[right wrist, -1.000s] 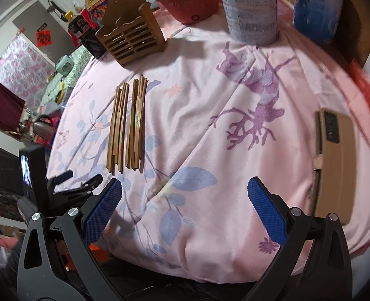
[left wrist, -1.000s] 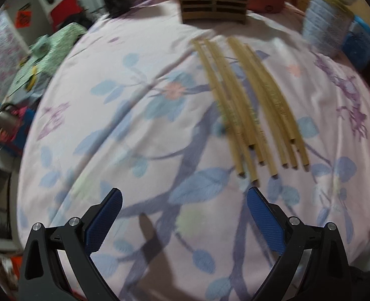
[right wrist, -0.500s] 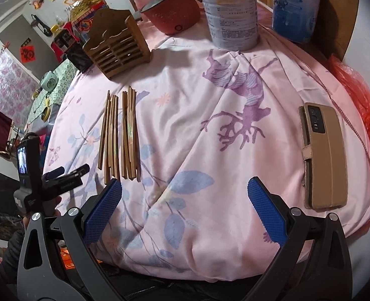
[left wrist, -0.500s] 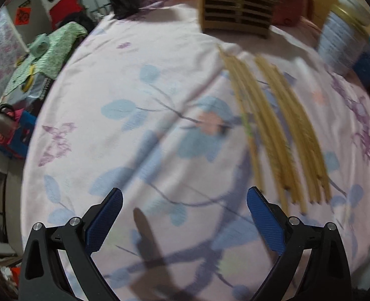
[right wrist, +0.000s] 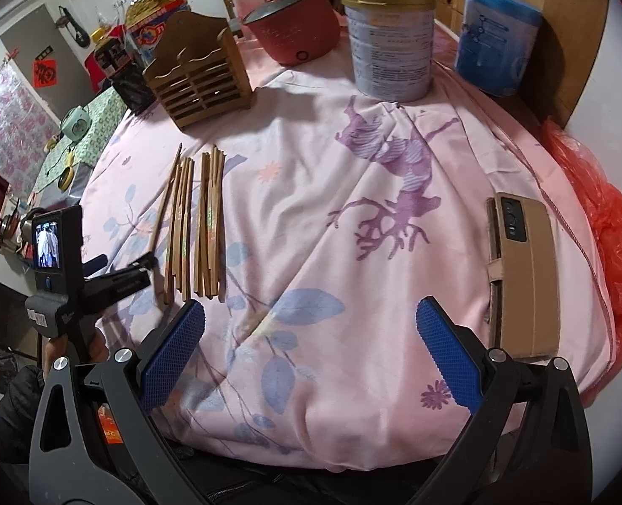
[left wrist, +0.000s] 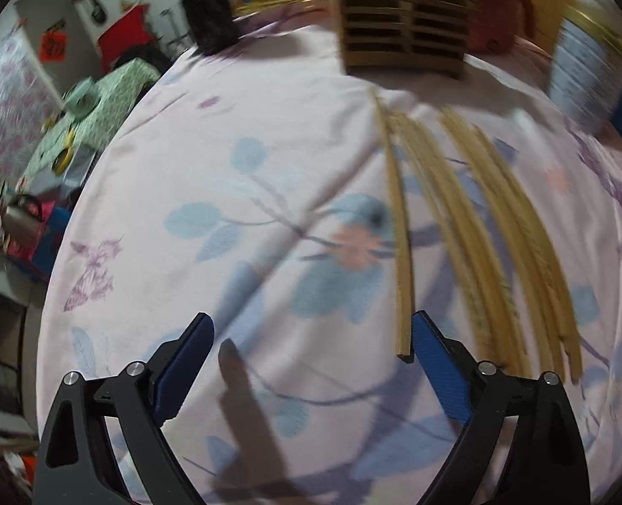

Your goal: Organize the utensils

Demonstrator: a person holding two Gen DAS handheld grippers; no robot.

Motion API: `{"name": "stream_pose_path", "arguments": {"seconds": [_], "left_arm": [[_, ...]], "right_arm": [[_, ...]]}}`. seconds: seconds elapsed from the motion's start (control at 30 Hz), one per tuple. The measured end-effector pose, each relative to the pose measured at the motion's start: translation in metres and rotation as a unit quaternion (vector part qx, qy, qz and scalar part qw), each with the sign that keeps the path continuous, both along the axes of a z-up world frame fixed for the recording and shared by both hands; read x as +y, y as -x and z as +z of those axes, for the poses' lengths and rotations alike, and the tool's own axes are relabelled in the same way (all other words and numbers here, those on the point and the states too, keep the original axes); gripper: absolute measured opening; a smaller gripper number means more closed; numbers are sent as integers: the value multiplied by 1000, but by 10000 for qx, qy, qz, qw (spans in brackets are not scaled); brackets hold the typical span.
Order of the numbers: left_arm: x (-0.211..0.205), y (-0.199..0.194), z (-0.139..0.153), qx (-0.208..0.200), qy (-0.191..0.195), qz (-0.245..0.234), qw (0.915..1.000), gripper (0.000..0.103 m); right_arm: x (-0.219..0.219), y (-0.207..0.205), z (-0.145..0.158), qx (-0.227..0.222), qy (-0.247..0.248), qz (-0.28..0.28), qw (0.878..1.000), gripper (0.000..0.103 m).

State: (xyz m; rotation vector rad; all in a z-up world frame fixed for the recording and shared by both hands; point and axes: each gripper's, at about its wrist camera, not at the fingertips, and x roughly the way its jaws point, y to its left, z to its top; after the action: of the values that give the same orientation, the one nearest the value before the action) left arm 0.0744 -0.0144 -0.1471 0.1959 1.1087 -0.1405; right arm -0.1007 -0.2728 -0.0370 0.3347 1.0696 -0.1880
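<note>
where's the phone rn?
In the right wrist view, the tan-cased phone lies flat near the pink floral cloth's right edge, beside the red plastic bag.

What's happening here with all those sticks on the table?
A person is tidying chopsticks that lie in a row on a floral tablecloth, using hand-held tongs. The left tongs are open and low over the cloth, with the near end of the leftmost chopstick just inside their right finger. Nothing is gripped yet. The right tongs are open and hang back near the table edge. A slotted wooden holder stands beyond the chopsticks.
</note>
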Motion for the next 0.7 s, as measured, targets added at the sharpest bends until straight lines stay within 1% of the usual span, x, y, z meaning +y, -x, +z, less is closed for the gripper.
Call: {"name": "stream_pose_path", "arguments": {"seconds": [0.07, 0.13, 0.23, 0.3, 0.33, 0.4, 0.47, 0.5, 0.53, 0.57, 0.6, 0.63, 0.67, 0.7], "left_arm": [[6, -3, -1, 109, 133, 114, 9998, 95], [10, -4, -3, 138, 152, 195, 9996, 99], [11, -5, -4, 170, 291, 371, 9987, 99], [8, -6, -4, 162, 287, 414, 9986, 99], [10, -6, -4, 164, 289, 426, 9985, 98], [7, -5, -2, 129, 319, 397, 9986, 90], [1, -2, 3, 67, 335, 190, 9992, 71], [-1, -1, 4, 50, 350, 117, 9993, 66], [-7, -1, 5, 16, 364, 11, 9993, 57], [-11, 0, 5, -18, 374, -84, 9993, 43], [-14, 0, 6, -41, 394, -187, 9990, 35], [-20, 1, 7, -23, 430, -326, 9985, 14], [-22, 2, 8, 39, 477, -414, 9980, 6], [-21, 4, 8, 64, 506, -436, 9977, 6]], "right_arm": [[0, 0, 0, -13, 0, 31, 10000, 97], [2, 0, 1, -25, 18, 79, 10000, 97], [4, -1, 1, -11, 51, 136, 9999, 97], [3, 0, 2, -17, 72, 140, 9999, 97], [2, 1, 2, -21, 77, 134, 9999, 97], [0, 3, 2, -16, 85, 101, 9999, 97], [-2, 4, 2, -9, 77, 67, 9999, 97], [-2, 5, 2, -5, 65, 59, 10000, 97], [-3, 4, 1, 0, 56, 58, 10000, 97], [-3, 4, 1, 2, 41, 63, 10000, 97], [-2, 4, 1, 1, 29, 74, 10000, 97], [-2, 4, 1, -6, 12, 88, 10000, 97], [-1, 2, 0, -19, -19, 114, 9999, 97], [-1, 1, 0, -39, -45, 136, 9999, 97]]}}
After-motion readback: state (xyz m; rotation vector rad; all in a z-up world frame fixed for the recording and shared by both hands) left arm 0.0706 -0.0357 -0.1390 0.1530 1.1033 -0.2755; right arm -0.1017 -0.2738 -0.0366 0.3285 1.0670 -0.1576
